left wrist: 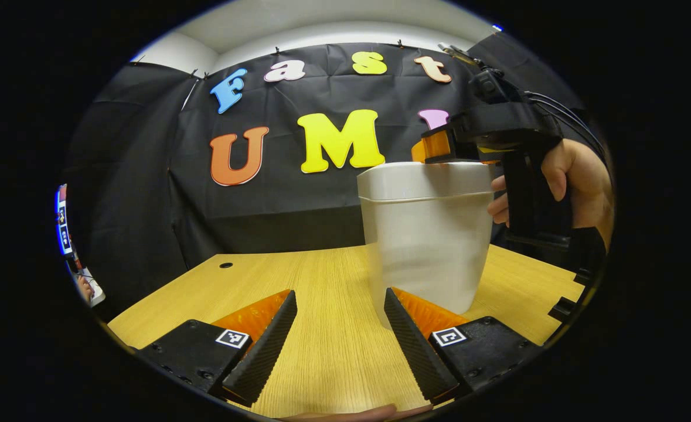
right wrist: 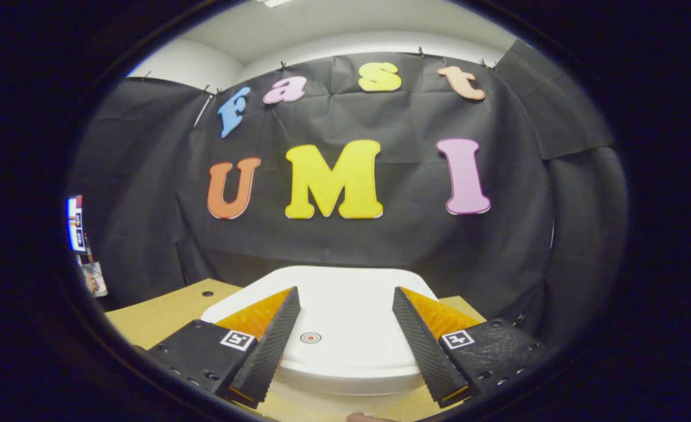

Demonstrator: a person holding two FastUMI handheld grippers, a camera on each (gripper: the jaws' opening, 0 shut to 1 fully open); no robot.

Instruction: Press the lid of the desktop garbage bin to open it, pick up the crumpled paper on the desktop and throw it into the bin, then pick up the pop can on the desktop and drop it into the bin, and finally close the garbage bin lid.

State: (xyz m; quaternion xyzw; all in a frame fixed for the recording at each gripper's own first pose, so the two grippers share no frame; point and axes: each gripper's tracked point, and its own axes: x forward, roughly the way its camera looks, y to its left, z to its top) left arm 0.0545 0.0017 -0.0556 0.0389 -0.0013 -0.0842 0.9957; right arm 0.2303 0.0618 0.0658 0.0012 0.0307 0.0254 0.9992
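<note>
The white garbage bin (left wrist: pixel 424 246) stands on the wooden table (left wrist: pixel 298 275), its lid (left wrist: pixel 424 179) down. My left gripper (left wrist: pixel 339 296) is open just above the tabletop, with the bin right behind its right finger and nothing between the fingers. In the left gripper view a hand (left wrist: pixel 579 176) holds my right gripper (left wrist: pixel 430 151) at the lid's far right edge. In the right gripper view that gripper (right wrist: pixel 345 293) is open over the flat white lid (right wrist: pixel 351 322), which carries a small red ring mark (right wrist: pixel 310 337). I cannot tell whether its fingers touch the lid.
A small round hole (left wrist: pixel 225 265) sits in the table near its far left corner. The black cloth wall hangs close behind the table. Bare wood (right wrist: pixel 157 316) lies left of the bin.
</note>
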